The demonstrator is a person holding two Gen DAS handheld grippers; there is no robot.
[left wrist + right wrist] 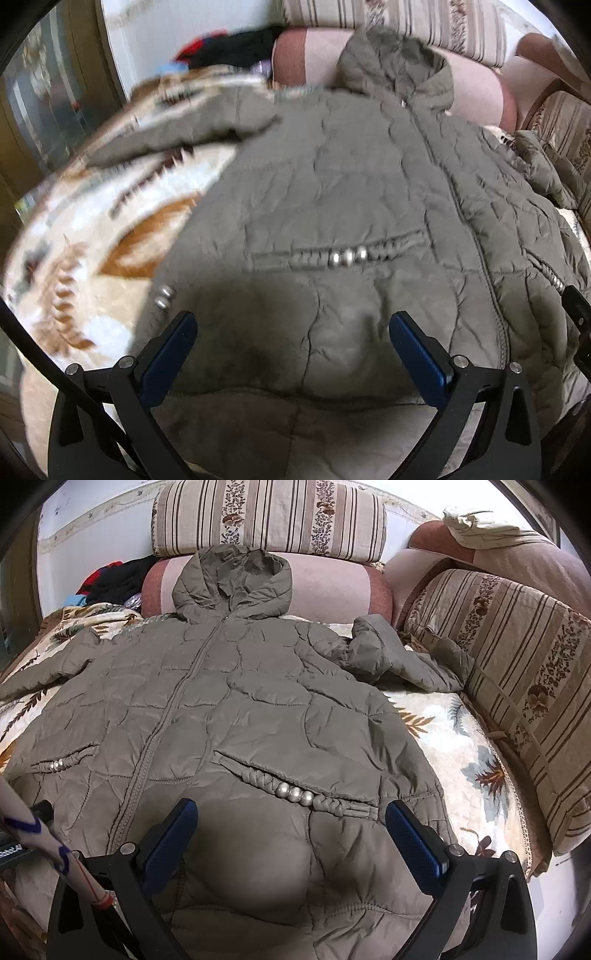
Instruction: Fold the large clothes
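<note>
An olive-grey quilted hooded jacket (258,701) lies front up and zipped on a leaf-patterned blanket (461,738). Its hood (236,579) rests against a pink bolster. Its right sleeve (402,657) is bunched toward the striped cushion; its left sleeve (177,129) stretches over the blanket. In the left wrist view the jacket (351,184) fills the middle. My left gripper (291,325) is open and empty above the hem, below the left pocket. My right gripper (291,812) is open and empty above the hem, just below the beaded right pocket (295,794).
Striped floral cushions (509,672) line the right side and back (269,517). A pink bolster (332,587) lies behind the hood. A heap of dark and red clothes (110,579) sits at the back left. The other gripper's edge shows in the left wrist view (576,314).
</note>
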